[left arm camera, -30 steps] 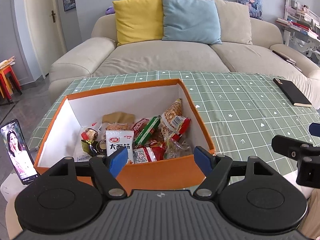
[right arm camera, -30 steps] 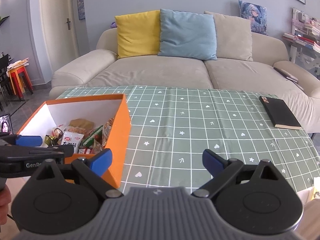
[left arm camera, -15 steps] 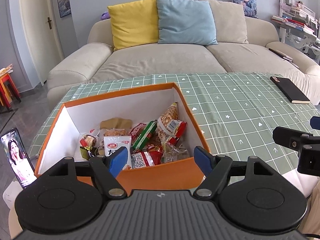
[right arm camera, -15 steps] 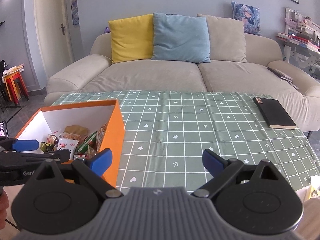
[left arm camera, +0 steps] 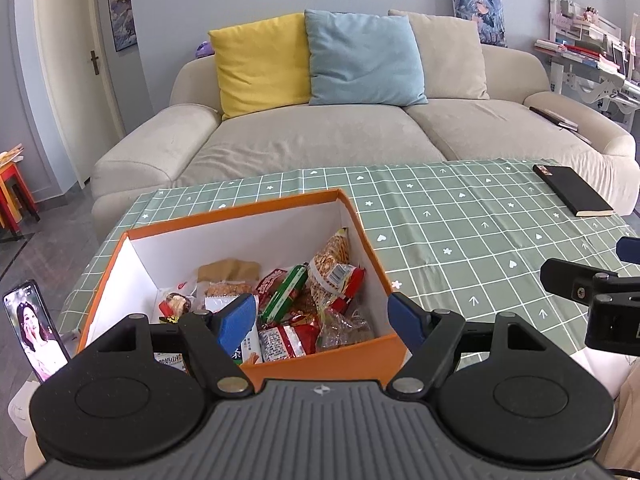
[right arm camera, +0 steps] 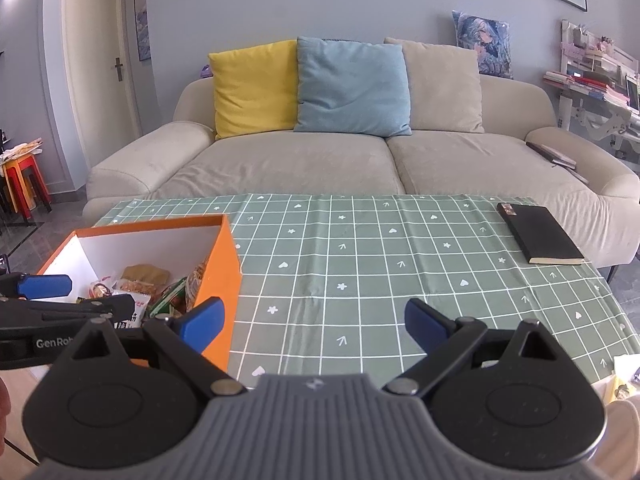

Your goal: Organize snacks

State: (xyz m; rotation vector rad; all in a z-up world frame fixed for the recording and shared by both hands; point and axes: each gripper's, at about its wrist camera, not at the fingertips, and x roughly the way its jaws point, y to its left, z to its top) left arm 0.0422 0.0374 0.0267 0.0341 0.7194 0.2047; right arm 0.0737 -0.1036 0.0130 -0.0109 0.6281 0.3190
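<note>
An orange box [left arm camera: 256,210] with white inner walls stands at the left of the green checked tablecloth [left arm camera: 460,232]. Several snack packets [left arm camera: 304,300] lie in it, red, green and white ones. My left gripper [left arm camera: 322,314] is open and empty, held just before the box's near wall. My right gripper [right arm camera: 314,316] is open and empty, over the cloth to the right of the box [right arm camera: 224,264]. The right gripper's side shows in the left wrist view [left arm camera: 592,288]. The left gripper shows in the right wrist view [right arm camera: 60,300].
A black notebook [right arm camera: 540,234] lies at the far right of the cloth. A phone [left arm camera: 36,330] with a lit screen stands left of the box. A beige sofa [right arm camera: 320,160] with yellow, blue and beige cushions is behind the table.
Both grippers have drawn back and risen a little; the box and table sit lower and farther in both views. Both stay open and empty.
</note>
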